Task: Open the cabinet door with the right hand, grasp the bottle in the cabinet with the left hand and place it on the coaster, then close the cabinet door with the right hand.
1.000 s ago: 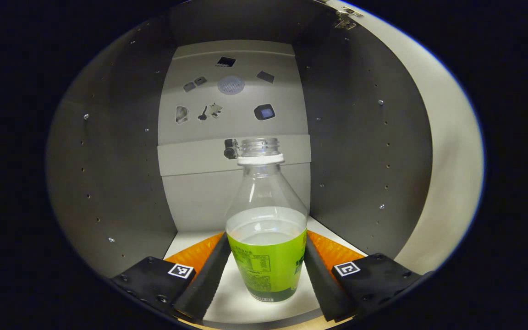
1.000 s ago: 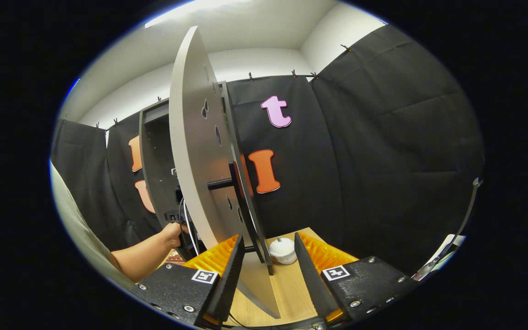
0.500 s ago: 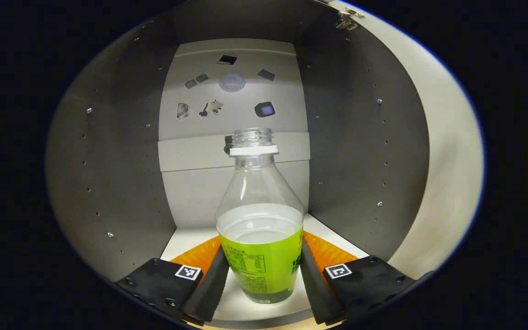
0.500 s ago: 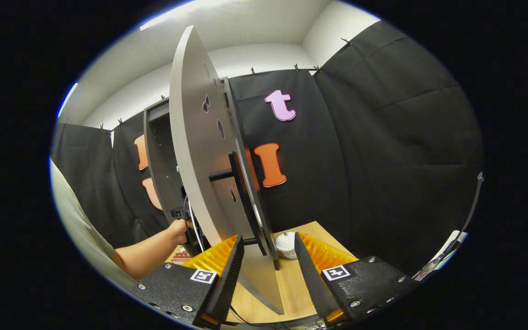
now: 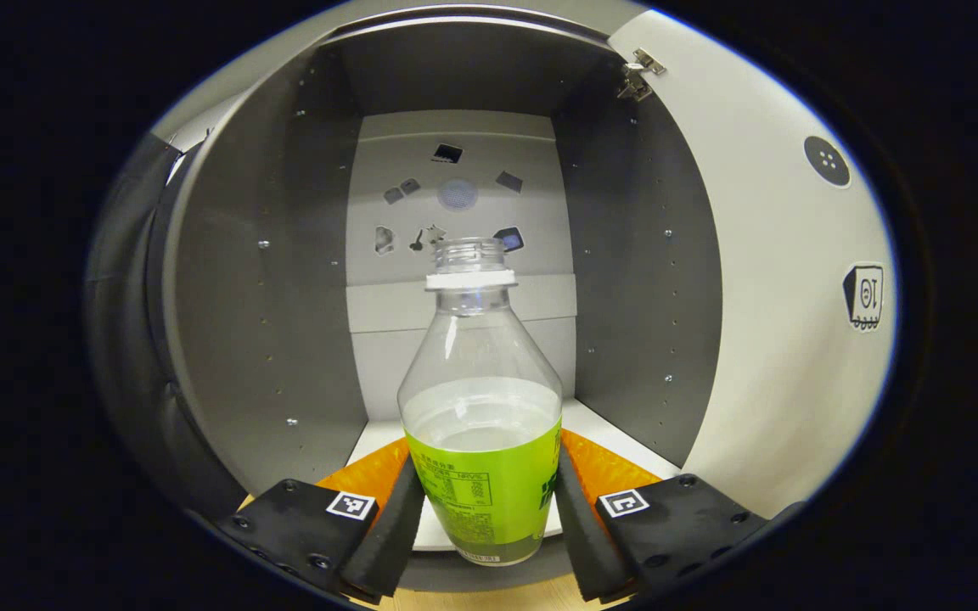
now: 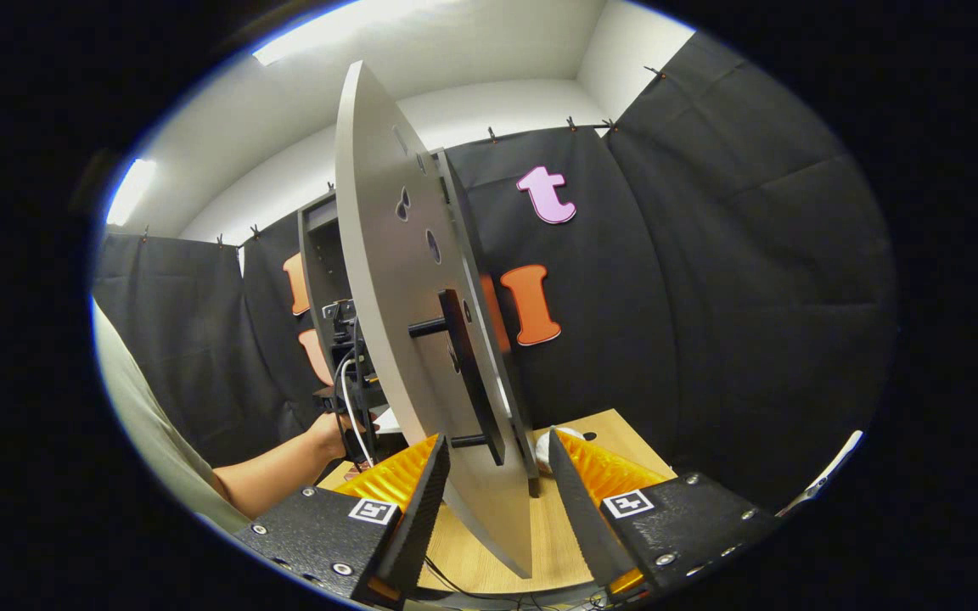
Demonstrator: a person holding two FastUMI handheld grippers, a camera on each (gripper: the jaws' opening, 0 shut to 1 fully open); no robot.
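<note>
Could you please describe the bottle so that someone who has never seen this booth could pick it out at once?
Look into the grey cabinet, whose door stands open. At its front edge, the left gripper is shut on the bottle. It is clear plastic, uncapped, with a white neck ring, a green label and some liquid inside.

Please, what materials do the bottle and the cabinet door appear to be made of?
Bottle: apparently clear plastic, glossy; the back wall shows through its upper part, and a green printed label wraps the lower part. Cabinet door: likely laminated board, matte pale grey; flat panel, thin edge, dark bar handle.
</note>
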